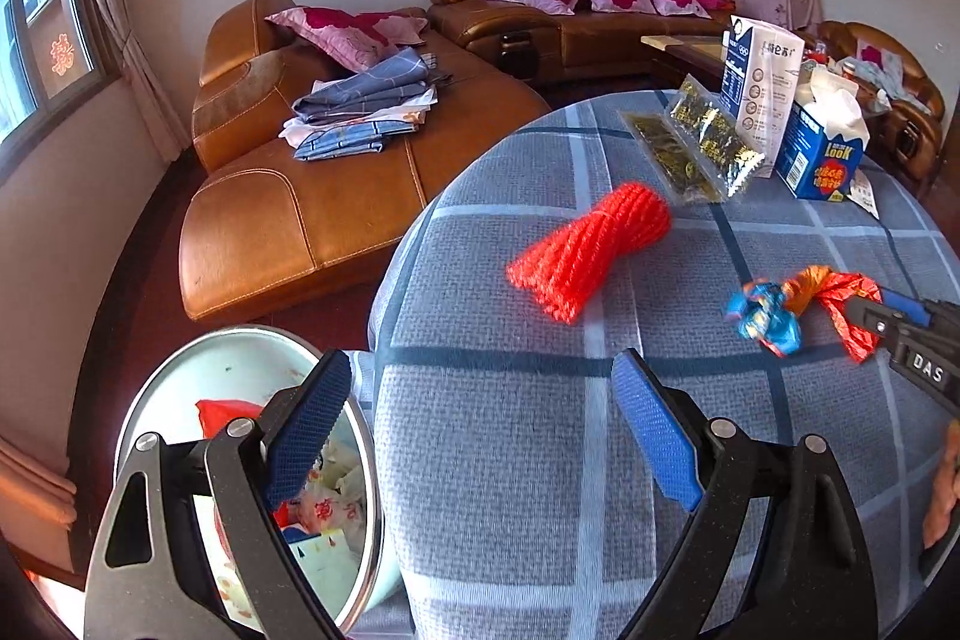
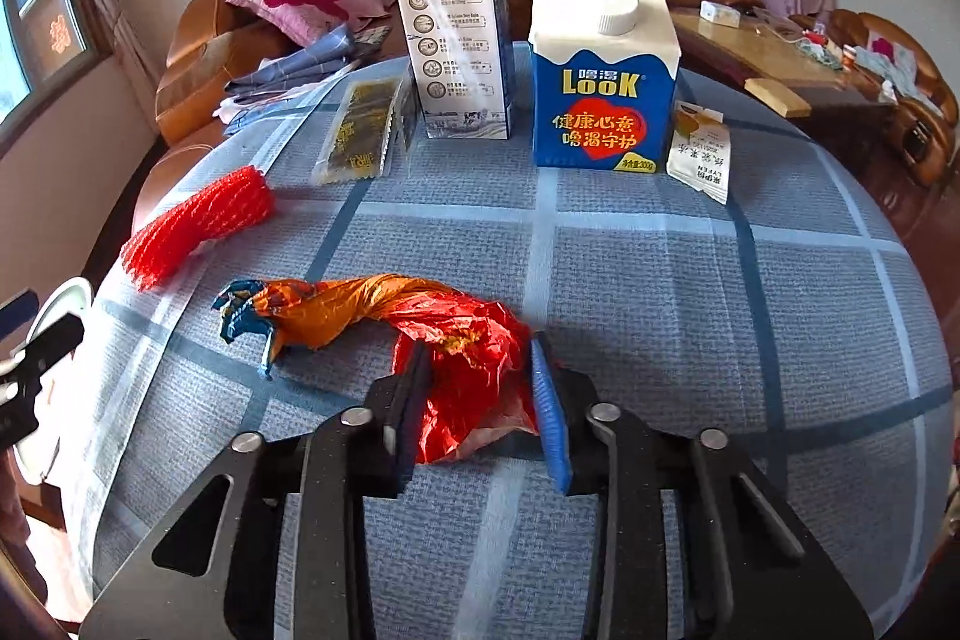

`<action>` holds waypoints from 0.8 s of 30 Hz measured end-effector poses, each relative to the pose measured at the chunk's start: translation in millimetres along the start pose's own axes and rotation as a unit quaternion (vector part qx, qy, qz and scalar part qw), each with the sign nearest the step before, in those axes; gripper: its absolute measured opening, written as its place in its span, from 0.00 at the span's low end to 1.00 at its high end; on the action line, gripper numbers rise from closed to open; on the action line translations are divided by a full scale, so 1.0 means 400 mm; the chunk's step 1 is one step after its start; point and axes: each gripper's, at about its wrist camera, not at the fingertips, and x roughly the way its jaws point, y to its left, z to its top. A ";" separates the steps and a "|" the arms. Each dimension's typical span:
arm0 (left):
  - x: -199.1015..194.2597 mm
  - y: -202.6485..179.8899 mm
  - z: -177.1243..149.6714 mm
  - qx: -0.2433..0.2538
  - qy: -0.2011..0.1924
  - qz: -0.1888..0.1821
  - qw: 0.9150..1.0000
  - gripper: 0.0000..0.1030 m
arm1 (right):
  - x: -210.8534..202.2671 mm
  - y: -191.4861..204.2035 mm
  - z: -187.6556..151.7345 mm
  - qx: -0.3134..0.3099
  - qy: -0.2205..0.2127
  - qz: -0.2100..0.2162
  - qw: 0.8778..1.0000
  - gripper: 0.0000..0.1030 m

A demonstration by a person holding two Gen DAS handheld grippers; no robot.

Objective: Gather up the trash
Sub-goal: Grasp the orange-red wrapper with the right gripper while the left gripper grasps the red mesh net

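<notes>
A crumpled red, orange and blue wrapper (image 2: 384,310) lies on the checked tablecloth; it also shows in the left wrist view (image 1: 804,307). My right gripper (image 2: 480,388) has its jaws around the wrapper's red end, closing on it; it also shows in the left wrist view (image 1: 888,322). My left gripper (image 1: 480,430) is open and empty over the table's left edge. A trash bin (image 1: 198,376) with wrappers inside stands below it on the floor. A red foam net (image 1: 591,250) lies mid-table. Two dark snack packets (image 1: 696,145) lie further back.
A white-blue milk carton (image 2: 459,34), a blue LOOK carton (image 2: 603,82) and a small white sachet (image 2: 702,151) stand at the table's far side. Brown leather sofas (image 1: 312,184) with pillows and folded cloth lie beyond. A coffee table (image 2: 756,52) is at the right.
</notes>
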 end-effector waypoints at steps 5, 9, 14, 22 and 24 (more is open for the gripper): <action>0.024 -0.014 0.032 0.019 -0.010 -0.006 1.000 0.85 | -0.038 -0.035 -0.004 0.025 -0.020 -0.001 0.999 0.14; 0.056 -0.025 0.060 0.021 -0.008 -0.023 0.999 0.84 | -0.084 -0.068 -0.013 0.052 -0.044 -0.005 0.998 0.13; 0.105 -0.060 0.099 0.040 -0.004 -0.026 0.999 0.79 | -0.115 -0.100 -0.036 0.076 -0.062 -0.013 0.995 0.13; 0.191 -0.102 0.098 0.060 0.048 -0.051 0.996 0.32 | -0.083 -0.112 -0.044 0.093 -0.038 0.009 0.995 0.13; 0.190 -0.099 0.095 0.053 0.051 -0.065 0.995 0.22 | -0.082 -0.113 -0.045 0.096 -0.039 0.009 0.995 0.13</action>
